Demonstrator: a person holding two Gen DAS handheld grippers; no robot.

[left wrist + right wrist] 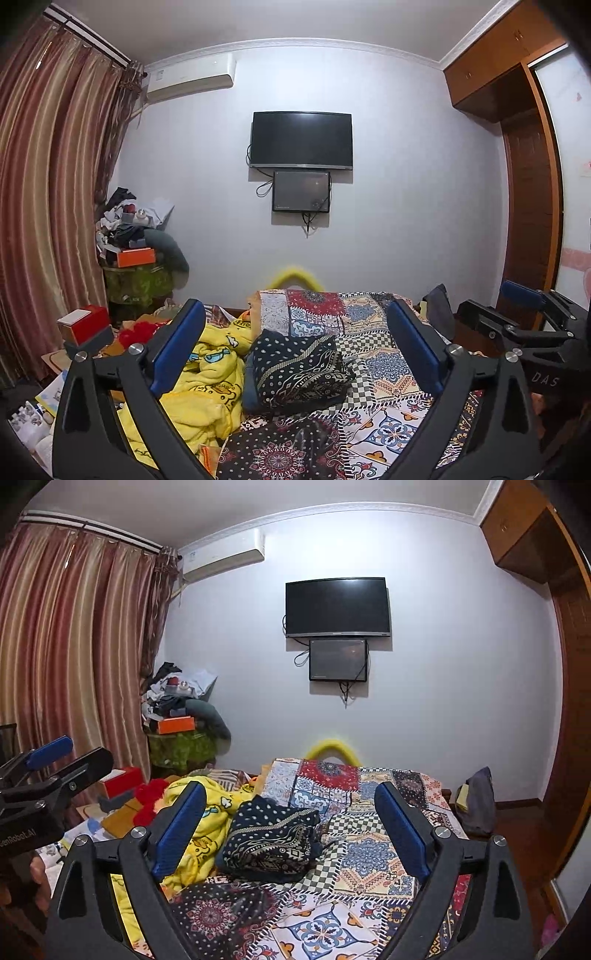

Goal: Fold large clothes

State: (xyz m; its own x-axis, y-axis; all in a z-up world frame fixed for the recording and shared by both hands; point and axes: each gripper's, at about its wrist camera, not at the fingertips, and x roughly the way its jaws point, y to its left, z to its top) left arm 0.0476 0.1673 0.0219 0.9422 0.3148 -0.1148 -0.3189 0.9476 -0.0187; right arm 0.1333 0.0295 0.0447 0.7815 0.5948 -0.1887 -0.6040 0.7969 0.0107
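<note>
Both claws spread wide, nothing between the pads: left gripper (297, 338), black frame with blue finger pads, hangs level over the bed with its fingers framing the garment but not touching it; right gripper (290, 814), same build, does the same from slightly further right. Each shows at the edge of the other's view, so the two sit side by side, apart from each other. Folded dark navy garment with white dots and a cream geometric border (299, 369) lies as a compact, slightly lumpy bundle on the patchwork-print bedspread in red, blue, cream and black (376, 369), roughly mid-bed, ahead of both claws. Its left edge is just beside a crumpled yellow fleece blanket with cartoon print (207, 380), which is heaped along the bed's left side. Yellow curved padded piece (293, 277) shows just above the bed's far end, blurred. Far wall: black flat television (301, 140), switched off, with a smaller dark panel (301, 191) mounted directly below it, cables dangling. White wall air conditioner (192, 79) top left, beside striped brown-gold curtains (51, 184). Left corner holds a cluttered stand with an orange box (136, 256) on top; red box with white lid (86, 321) nearer. Brown wooden wardrobe (532, 206) on the right. Dark bag (478, 801) at the bed's right side.
</note>
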